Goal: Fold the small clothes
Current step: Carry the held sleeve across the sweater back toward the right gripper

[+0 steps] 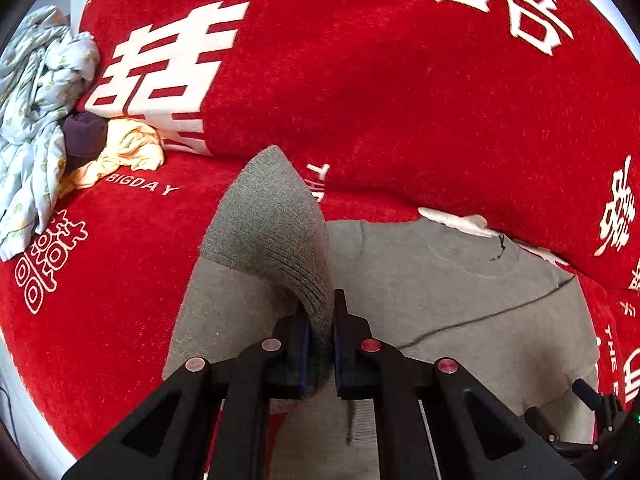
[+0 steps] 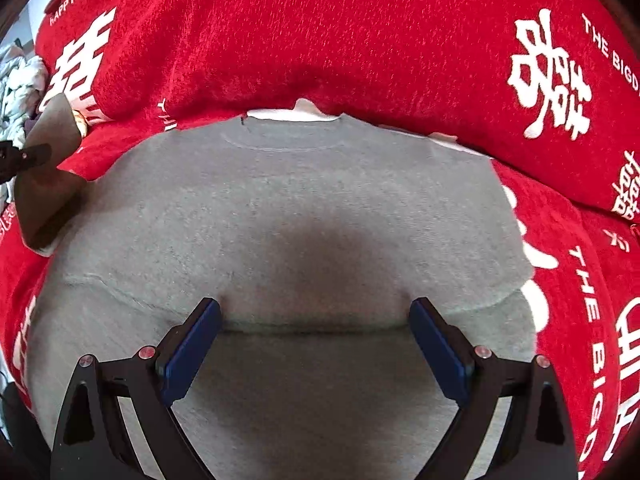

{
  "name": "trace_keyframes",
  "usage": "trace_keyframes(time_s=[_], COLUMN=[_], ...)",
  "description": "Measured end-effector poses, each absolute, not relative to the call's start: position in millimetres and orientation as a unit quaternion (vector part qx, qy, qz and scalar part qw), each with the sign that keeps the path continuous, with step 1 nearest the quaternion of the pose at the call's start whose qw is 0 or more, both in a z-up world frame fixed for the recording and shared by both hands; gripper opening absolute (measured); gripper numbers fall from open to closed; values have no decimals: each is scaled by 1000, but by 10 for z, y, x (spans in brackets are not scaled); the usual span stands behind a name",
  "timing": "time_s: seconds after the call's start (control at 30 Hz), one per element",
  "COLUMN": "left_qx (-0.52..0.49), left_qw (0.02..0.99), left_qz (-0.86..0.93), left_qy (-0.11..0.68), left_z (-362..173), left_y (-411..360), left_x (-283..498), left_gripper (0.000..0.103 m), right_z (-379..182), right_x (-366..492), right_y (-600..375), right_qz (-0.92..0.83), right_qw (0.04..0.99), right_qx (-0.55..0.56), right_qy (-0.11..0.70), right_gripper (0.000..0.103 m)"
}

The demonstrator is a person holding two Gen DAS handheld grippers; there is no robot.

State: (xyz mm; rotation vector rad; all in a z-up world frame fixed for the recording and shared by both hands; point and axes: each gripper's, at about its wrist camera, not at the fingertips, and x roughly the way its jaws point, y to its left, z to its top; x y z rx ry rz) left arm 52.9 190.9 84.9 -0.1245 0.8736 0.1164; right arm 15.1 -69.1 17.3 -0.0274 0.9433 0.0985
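A grey sweater (image 1: 460,292) lies flat on the red sofa seat, neck toward the backrest. My left gripper (image 1: 322,312) is shut on the ribbed cuff of its sleeve (image 1: 268,220), which stands lifted and bent over the body. In the right wrist view the sweater (image 2: 300,200) fills the middle. My right gripper (image 2: 315,308) is open, its blue pads (image 2: 192,344) wide apart just above a folded edge of the cloth. At that view's left edge the left gripper (image 2: 42,151) holds up the raised sleeve (image 2: 48,184).
The red sofa cover (image 1: 360,80) with white characters rises as a backrest behind the sweater. At the left lies a pile: pale patterned cloth (image 1: 36,100), a dark purple piece (image 1: 84,136) and a yellow garment (image 1: 132,148). White fabric (image 2: 296,110) peeks out beyond the neckline.
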Motion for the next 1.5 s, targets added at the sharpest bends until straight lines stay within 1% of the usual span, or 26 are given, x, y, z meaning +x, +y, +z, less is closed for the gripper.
trace_keyframes(time_s=[0.47, 0.8, 1.1, 1.5], left_qx=[-22, 15, 33, 72], left_qw=[904, 904, 903, 896], left_qz=[38, 25, -3, -40], left_qy=[426, 426, 428, 436], left_z=[952, 978, 958, 859], left_y=[1287, 674, 121, -406], left_x=[529, 576, 601, 497], left_gripper=[10, 10, 10, 10], right_z=[187, 56, 34, 63], right_x=[-17, -149, -244, -332], right_y=[-887, -1278, -1505, -1758], right_qz=[32, 24, 22, 13], right_qw=[899, 897, 899, 904], right_qx=[-22, 12, 17, 34], right_qy=[437, 441, 437, 426], right_gripper=[96, 96, 96, 96])
